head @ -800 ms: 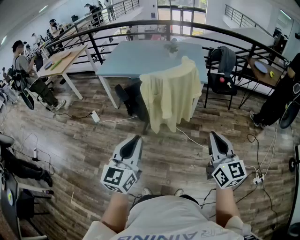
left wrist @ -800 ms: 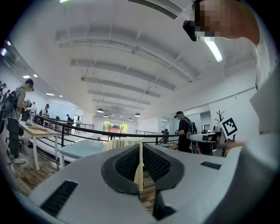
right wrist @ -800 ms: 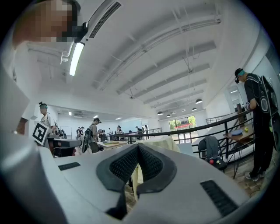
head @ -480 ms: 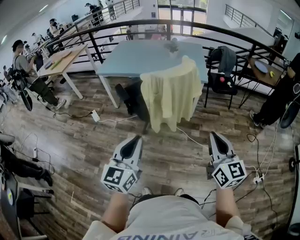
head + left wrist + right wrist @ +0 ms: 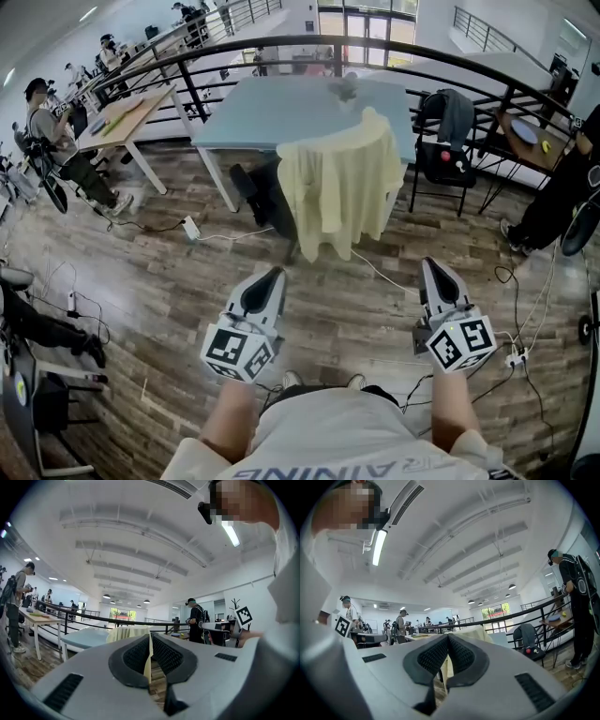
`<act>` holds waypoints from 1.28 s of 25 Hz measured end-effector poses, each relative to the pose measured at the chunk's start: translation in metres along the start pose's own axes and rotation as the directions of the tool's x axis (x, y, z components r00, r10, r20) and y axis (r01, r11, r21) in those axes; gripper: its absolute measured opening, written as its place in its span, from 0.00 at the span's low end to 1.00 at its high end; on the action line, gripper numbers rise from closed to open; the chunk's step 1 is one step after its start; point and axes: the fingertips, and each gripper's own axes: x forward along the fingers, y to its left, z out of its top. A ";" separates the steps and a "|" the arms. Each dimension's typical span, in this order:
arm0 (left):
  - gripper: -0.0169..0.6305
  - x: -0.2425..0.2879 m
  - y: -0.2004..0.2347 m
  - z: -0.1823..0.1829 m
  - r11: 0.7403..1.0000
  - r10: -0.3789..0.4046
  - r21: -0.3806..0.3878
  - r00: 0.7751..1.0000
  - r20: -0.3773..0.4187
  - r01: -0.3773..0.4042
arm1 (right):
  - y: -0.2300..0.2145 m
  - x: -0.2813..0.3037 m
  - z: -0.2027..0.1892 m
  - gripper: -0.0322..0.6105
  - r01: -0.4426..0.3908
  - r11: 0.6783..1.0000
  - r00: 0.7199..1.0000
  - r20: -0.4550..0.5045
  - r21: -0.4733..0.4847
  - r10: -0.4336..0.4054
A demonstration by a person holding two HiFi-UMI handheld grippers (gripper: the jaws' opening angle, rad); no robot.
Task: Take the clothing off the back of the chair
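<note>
Grey-padded jaws of the left gripper (image 5: 271, 275) are closed to a thin slit and hold nothing. The right gripper (image 5: 432, 264) is the same, closed and empty. Both are held level over the wood floor (image 5: 141, 272), well short of the chair (image 5: 265, 202), the left roughly in line with it, the right off to its right. Yellow clothing (image 5: 342, 187) hangs draped over the chair's back, untouched, hem near the floor. Blue table (image 5: 272, 112) stands just behind the chair, black railing (image 5: 187, 84) beyond that. Right of the chair is 1 more seat (image 5: 441, 164) with a grey jacket (image 5: 457, 117) on its back.
</note>
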 end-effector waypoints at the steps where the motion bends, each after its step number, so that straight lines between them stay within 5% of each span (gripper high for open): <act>1: 0.11 0.004 -0.003 0.000 1.000 -0.001 0.001 1.000 -0.001 0.001 | -0.005 -0.001 0.000 0.08 -0.001 1.000 1.000 -0.001 0.000 0.001; 16: 0.11 0.084 -0.058 -0.021 1.000 0.030 0.003 0.999 -0.017 -0.030 | -0.102 -0.013 -0.017 0.08 -0.046 0.999 0.998 -0.049 0.029 0.048; 32: 0.11 0.209 0.040 -0.017 0.998 0.047 -0.039 0.999 -0.020 -0.047 | -0.160 0.139 -0.013 0.08 -0.047 0.999 0.996 -0.078 0.013 0.048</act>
